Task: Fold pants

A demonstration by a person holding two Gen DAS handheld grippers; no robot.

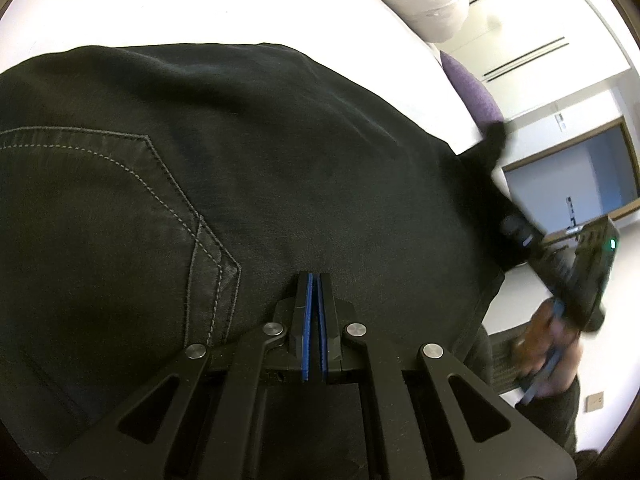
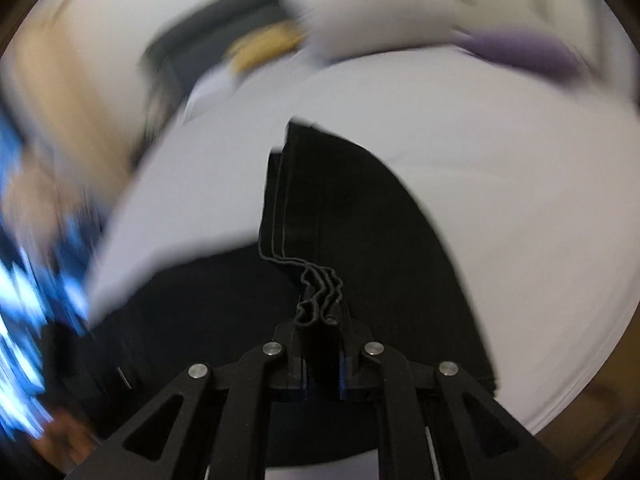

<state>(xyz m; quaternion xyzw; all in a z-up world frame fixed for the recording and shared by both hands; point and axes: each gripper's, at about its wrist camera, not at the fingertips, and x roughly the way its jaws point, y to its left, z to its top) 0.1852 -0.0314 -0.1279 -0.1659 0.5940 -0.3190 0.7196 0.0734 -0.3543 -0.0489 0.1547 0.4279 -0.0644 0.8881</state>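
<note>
Black pants (image 1: 248, 168) lie spread on a white bed (image 1: 200, 4), with a stitched back pocket (image 1: 100, 208) at the left. My left gripper (image 1: 315, 280) is shut, its blue pads together, and its tips rest on the cloth near the pocket's corner. In the right wrist view my right gripper (image 2: 320, 316) is shut on a bunched stack of the pants' edges (image 2: 320, 284), and a folded black panel (image 2: 360, 208) hangs forward from it over the sheet. At the right of the left wrist view a hand (image 1: 552, 344) holds the right gripper's blurred body (image 1: 580, 264), with black cloth lifted beside it.
A white pillow (image 1: 420, 0) and a purple cushion (image 1: 472, 84) lie at the far end of the bed. Both also show, blurred, in the right wrist view: pillow (image 2: 372, 16), cushion (image 2: 520, 48). A framed panel (image 1: 572, 172) hangs on the wall beyond.
</note>
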